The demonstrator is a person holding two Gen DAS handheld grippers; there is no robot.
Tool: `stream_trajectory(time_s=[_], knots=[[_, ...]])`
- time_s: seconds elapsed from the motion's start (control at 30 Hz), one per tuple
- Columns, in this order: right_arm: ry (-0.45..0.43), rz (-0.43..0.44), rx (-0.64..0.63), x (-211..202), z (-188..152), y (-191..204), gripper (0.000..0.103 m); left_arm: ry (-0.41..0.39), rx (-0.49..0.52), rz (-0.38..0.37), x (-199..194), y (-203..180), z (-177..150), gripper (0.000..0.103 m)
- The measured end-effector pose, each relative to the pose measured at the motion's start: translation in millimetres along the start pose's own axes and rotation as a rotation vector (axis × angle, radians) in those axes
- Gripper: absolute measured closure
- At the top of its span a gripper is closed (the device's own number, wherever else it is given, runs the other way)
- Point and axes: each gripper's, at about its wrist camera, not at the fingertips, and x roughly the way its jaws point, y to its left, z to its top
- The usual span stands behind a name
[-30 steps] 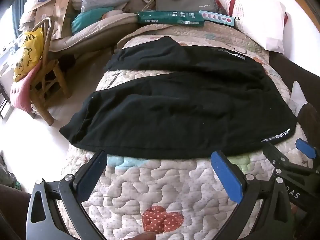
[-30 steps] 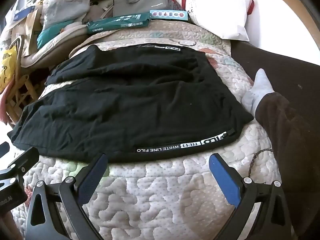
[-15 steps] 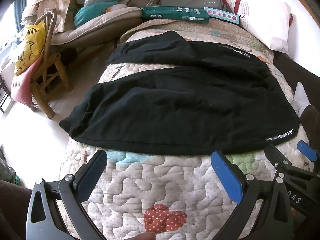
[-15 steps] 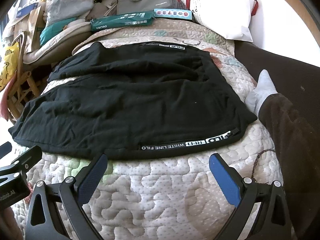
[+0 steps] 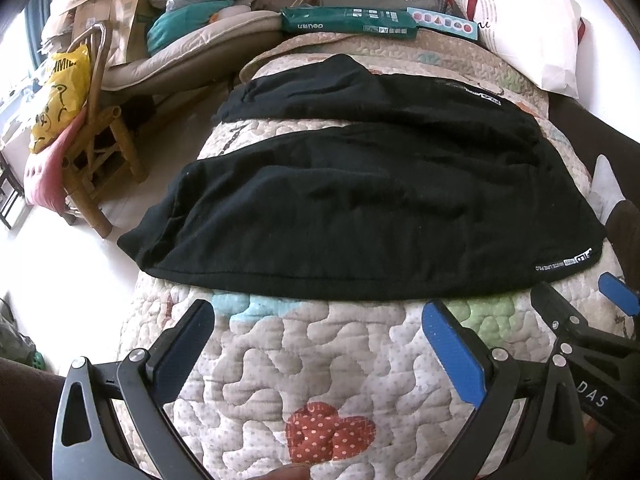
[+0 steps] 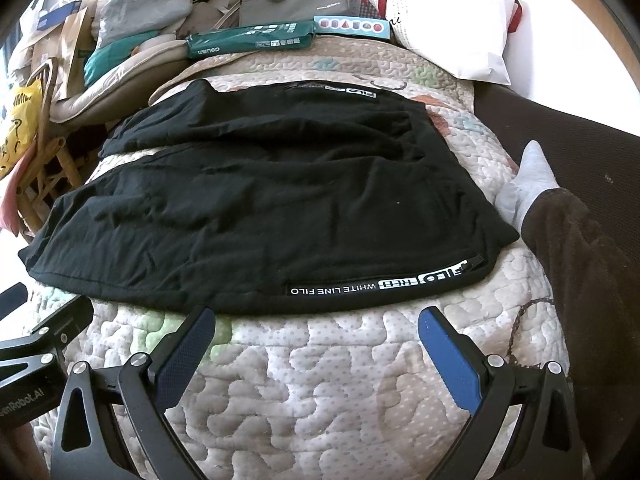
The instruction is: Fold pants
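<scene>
Pants [image 5: 360, 200], black, lie spread flat across the quilted bed [image 5: 320, 360], legs running toward the left edge and waistband toward the right. Only the right wrist view reads the white "WHITE LINE FILO" strip [image 6: 376, 285] on the near hem clearly, and shows a grey sock [image 6: 524, 184] beside the waistband. Only the left wrist view shows the red heart patch [image 5: 328, 432] on the quilt. Both tongs, left [image 5: 320, 344] and right [image 6: 316, 344], hover just short of the near hem, blue pads wide apart, holding nothing, neither touching the cloth.
</scene>
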Motion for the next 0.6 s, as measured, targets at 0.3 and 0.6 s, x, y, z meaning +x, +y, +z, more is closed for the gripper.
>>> stream_trajectory(time_s=[0.3, 0.6], knots=[[0.008, 0.003, -0.009, -1, -5, 6, 0.0, 0.03, -0.013, 0.001, 5, 2, -1, 0.0], [0.031, 0.012, -0.029, 2, -10, 10, 0.0, 0.063, -0.019, 0.015, 12, 3, -7, 0.0]])
